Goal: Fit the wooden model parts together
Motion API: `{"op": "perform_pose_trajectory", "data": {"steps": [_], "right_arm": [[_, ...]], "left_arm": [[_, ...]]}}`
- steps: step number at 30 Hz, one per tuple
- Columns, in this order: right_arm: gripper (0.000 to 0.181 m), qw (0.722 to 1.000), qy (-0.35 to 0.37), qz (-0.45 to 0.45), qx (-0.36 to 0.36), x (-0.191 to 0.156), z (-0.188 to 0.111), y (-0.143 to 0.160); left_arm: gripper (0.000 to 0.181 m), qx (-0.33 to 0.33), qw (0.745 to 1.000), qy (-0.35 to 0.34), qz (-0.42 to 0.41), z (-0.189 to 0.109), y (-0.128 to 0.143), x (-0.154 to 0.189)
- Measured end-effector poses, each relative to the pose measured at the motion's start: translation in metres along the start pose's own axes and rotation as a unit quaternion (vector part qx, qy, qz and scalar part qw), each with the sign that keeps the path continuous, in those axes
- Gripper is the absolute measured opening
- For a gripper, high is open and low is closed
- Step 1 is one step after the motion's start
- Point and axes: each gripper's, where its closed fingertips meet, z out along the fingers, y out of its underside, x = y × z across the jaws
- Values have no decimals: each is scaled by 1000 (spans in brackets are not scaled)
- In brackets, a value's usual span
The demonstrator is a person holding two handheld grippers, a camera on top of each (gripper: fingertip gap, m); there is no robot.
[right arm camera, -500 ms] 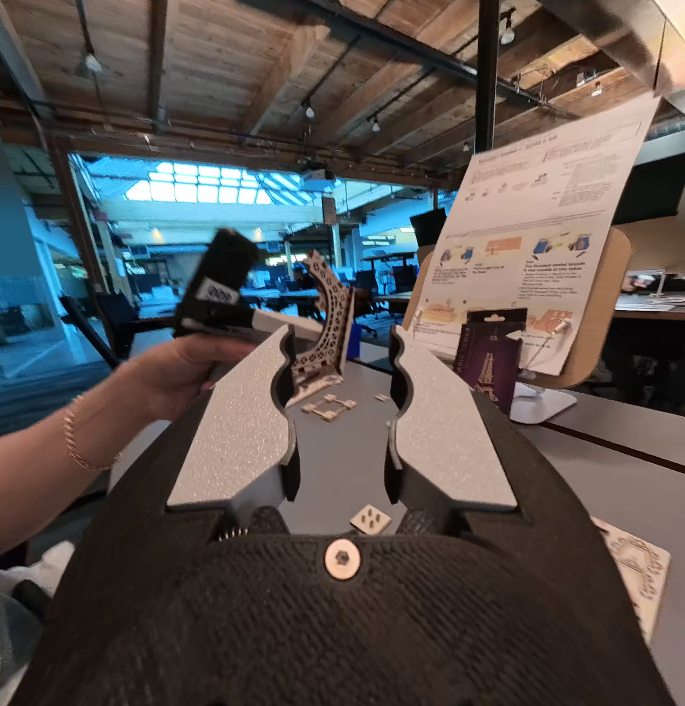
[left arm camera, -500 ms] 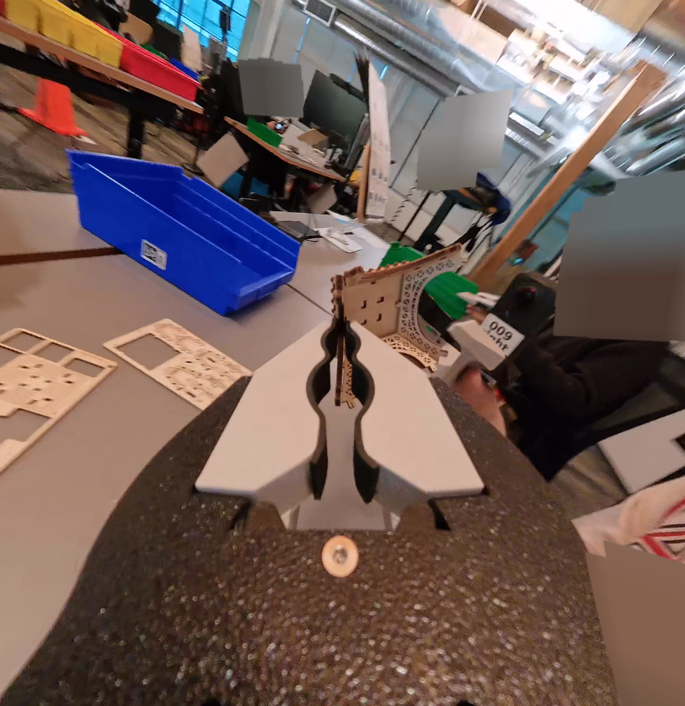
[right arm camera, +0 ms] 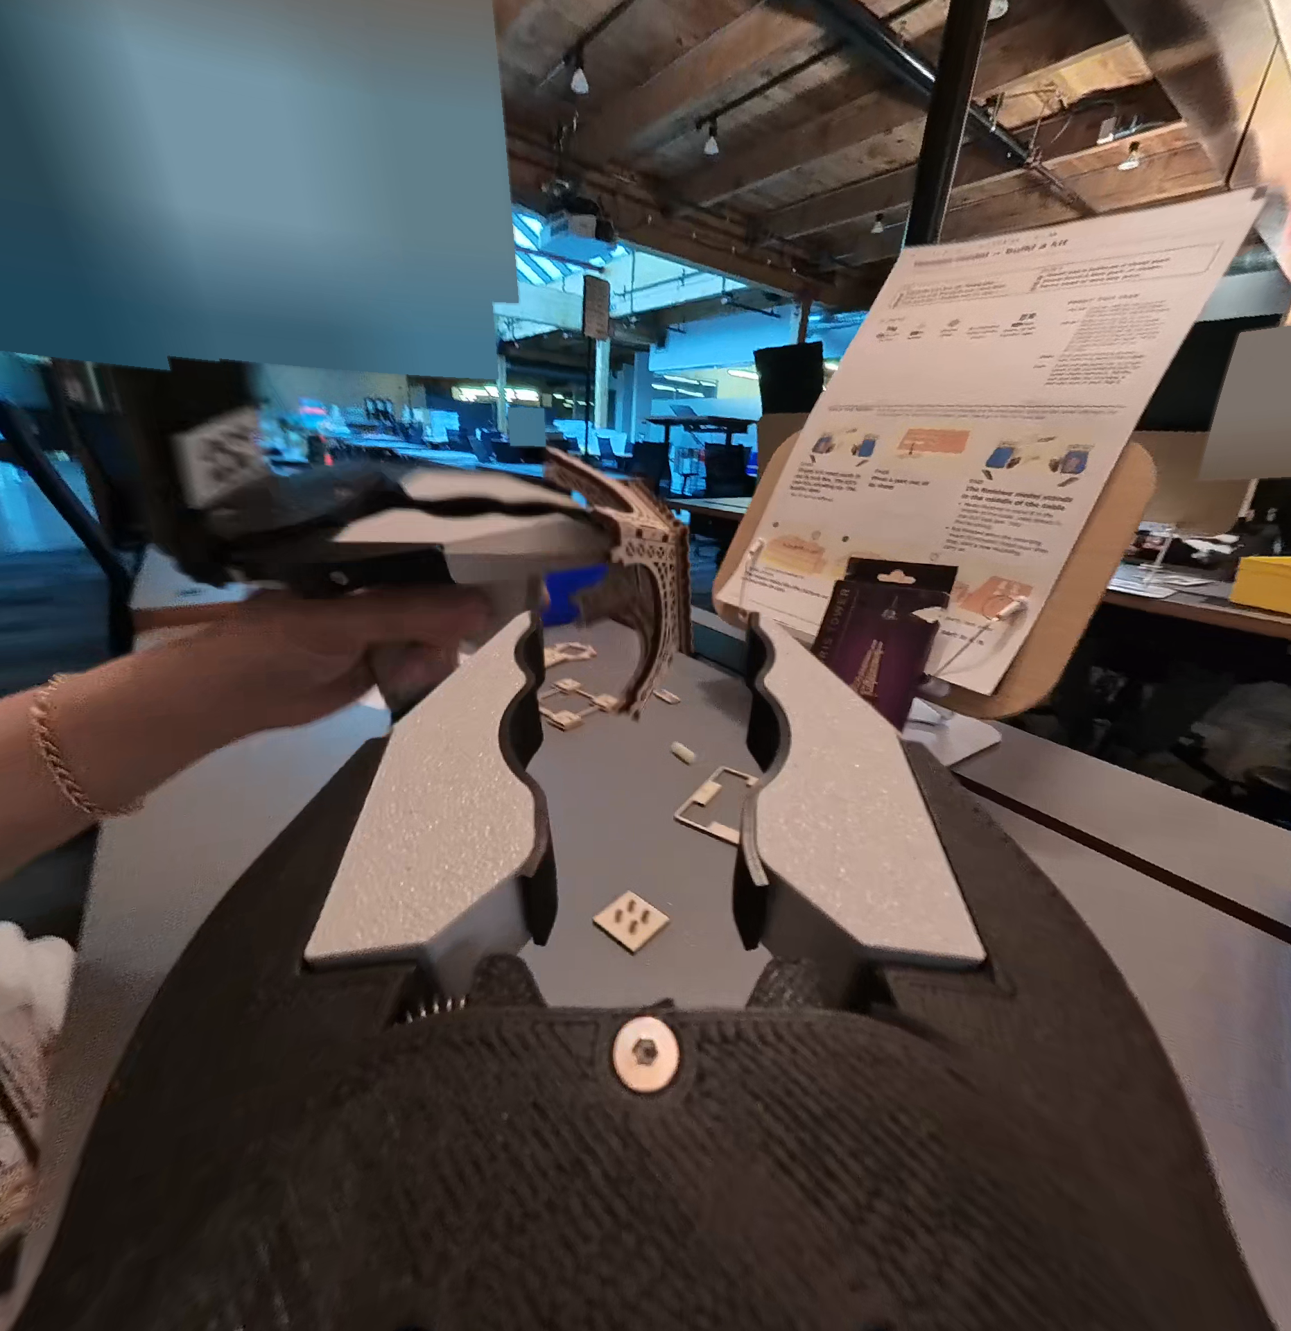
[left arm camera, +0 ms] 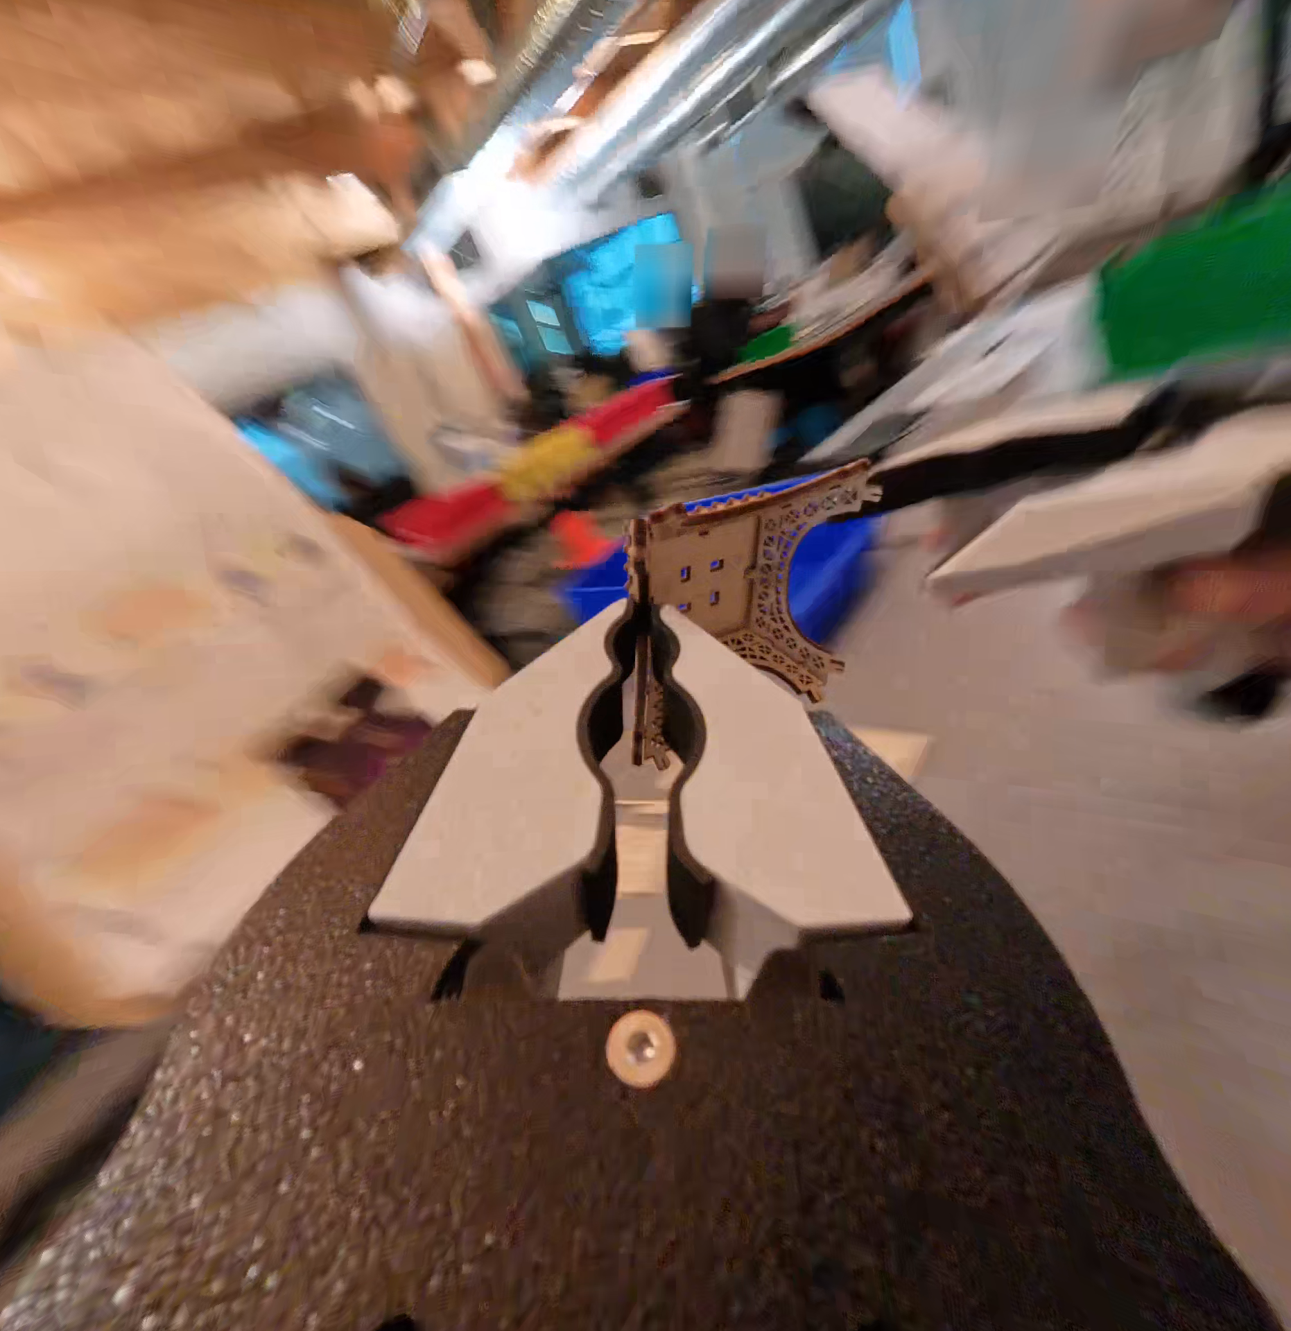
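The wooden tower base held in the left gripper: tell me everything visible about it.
The wooden tower base is a part-built model of thin, pale, laser-cut wood. It has a flat panel with small square holes and curved, lattice-patterned arched legs, their edges toothed and darkened. The left gripper is shut on one thin wall, holding it in the air above the grey table, clear of the loose pieces there. The open right gripper does not touch it.

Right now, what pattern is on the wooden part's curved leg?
Pale wood with cut-through lattice; clearest in the left wrist view.
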Motion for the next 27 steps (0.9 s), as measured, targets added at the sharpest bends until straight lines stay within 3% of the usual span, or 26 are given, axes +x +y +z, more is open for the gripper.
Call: {"op": "perform_pose_trajectory", "data": {"steps": [1,2,4,5,6,7,11,21,24,27], "right_arm": [[56,1000,3,-8,-10,2,1,6],[59,1000,4,-17,-21,4,1,12],[59,999,11,-38,-30,8,0,18],[59,998,17,-55,-26,9,0,17],[58,997,22,-75,-16,9,0,13],[56,995,23,-97,-6,6,2,10],[52,978,33,-204,-15,-8,13,9],[40,928,78,-362,-32,-13,26,16],[16,926,63,-370,-21,-18,25,13],[12,927,72,-368,-23,-15,25,13]], "left_arm": [[0,-10,990,-60,128,-4,-3,-9],[0,-22,959,-111,259,-8,-7,-15],[0,-26,855,-173,487,-13,-17,-13],[0,-19,808,-190,557,-14,-20,-8],[0,-16,782,-189,593,-14,-18,-2],[0,-14,773,-185,607,-14,-16,4],[0,-18,744,-185,642,-16,-14,13],[0,-68,750,-118,648,-16,-5,31],[0,-67,747,-114,651,-18,-6,31],[1,-64,756,-104,643,-19,-7,32]]}}
